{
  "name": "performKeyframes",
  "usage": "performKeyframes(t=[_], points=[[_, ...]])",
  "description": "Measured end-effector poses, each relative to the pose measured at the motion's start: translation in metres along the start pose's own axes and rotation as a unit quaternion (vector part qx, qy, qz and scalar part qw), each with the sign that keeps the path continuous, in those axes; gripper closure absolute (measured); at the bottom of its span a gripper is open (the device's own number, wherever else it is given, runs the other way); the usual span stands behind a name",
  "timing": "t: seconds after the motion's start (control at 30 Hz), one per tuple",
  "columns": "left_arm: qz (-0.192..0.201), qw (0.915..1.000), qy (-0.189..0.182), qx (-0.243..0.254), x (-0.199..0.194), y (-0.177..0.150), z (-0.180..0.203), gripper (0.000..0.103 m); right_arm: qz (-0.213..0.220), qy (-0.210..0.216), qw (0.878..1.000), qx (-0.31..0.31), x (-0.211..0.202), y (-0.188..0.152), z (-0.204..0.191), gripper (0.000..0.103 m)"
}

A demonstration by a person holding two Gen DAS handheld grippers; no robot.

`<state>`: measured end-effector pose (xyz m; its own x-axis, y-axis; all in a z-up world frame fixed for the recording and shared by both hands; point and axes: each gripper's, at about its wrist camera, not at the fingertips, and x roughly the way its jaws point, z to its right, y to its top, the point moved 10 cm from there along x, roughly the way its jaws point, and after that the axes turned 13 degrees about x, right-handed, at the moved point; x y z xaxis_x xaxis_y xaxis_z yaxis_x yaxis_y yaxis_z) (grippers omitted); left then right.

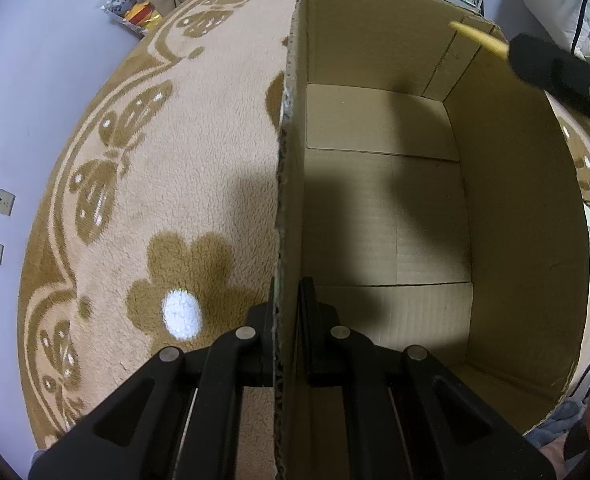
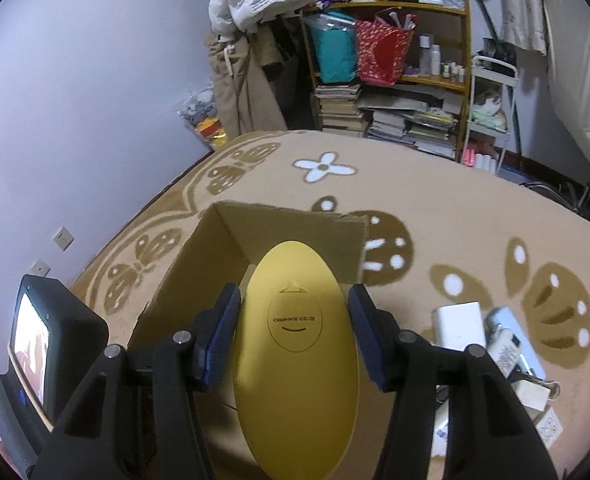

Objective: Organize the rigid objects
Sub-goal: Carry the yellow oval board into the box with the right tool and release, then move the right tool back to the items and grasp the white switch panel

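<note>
An open cardboard box (image 1: 383, 200) stands on a patterned beige carpet. My left gripper (image 1: 287, 292) is shut on the box's left wall (image 1: 291, 160), one finger outside and one inside. In the right wrist view my right gripper (image 2: 295, 320) is shut on a yellow oval object (image 2: 295, 360), flat and stamped with SANRIO text, held above the same box (image 2: 199, 280). The yellow object's tip (image 1: 479, 38) and the right gripper's black body show over the box's far right corner in the left wrist view. The box's floor is bare.
Small white and pale blue items (image 2: 491, 340) lie on the carpet (image 2: 435, 208) to the right of the box. A cluttered shelf (image 2: 391, 60) with books, bags and hanging coats stands at the back. A lilac wall (image 2: 75, 100) with sockets is on the left.
</note>
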<state>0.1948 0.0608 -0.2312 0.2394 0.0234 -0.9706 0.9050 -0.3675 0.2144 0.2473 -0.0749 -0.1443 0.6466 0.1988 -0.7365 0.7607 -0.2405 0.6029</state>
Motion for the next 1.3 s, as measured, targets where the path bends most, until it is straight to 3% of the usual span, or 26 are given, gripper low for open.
performKeyframes(t=[0.37,0.4,0.47,0.53,0.73,1.13,1.3], points=[[0.002,1.0000,-0.006,-0.004,0.001,0.000,0.000,0.096,0.000,-0.008,1.000,-0.009,0.005,-0.001,-0.002,0.043],[0.001,1.0000,-0.008,-0.003,0.001,0.000,0.001,0.096,0.002,-0.008,1.000,-0.008,0.002,0.000,-0.002,0.041],[0.001,1.0000,-0.004,-0.003,0.001,0.000,0.000,0.096,0.005,-0.006,1.000,-0.009,-0.003,0.002,-0.001,0.022],[0.001,1.0000,-0.005,-0.002,0.000,0.000,0.000,0.096,0.019,-0.013,1.000,-0.016,-0.011,0.005,0.001,0.013],[0.001,1.0000,-0.003,-0.001,-0.001,0.000,0.000,0.096,0.035,-0.041,0.998,-0.034,-0.031,0.012,0.014,0.008],[-0.002,1.0000,-0.005,-0.003,-0.002,0.001,0.000,0.095,0.029,-0.111,0.993,0.010,-0.065,-0.003,0.108,0.008],[-0.001,1.0000,-0.004,-0.002,-0.002,0.001,-0.001,0.095,0.022,-0.160,0.986,0.027,-0.074,-0.013,0.157,0.008]])
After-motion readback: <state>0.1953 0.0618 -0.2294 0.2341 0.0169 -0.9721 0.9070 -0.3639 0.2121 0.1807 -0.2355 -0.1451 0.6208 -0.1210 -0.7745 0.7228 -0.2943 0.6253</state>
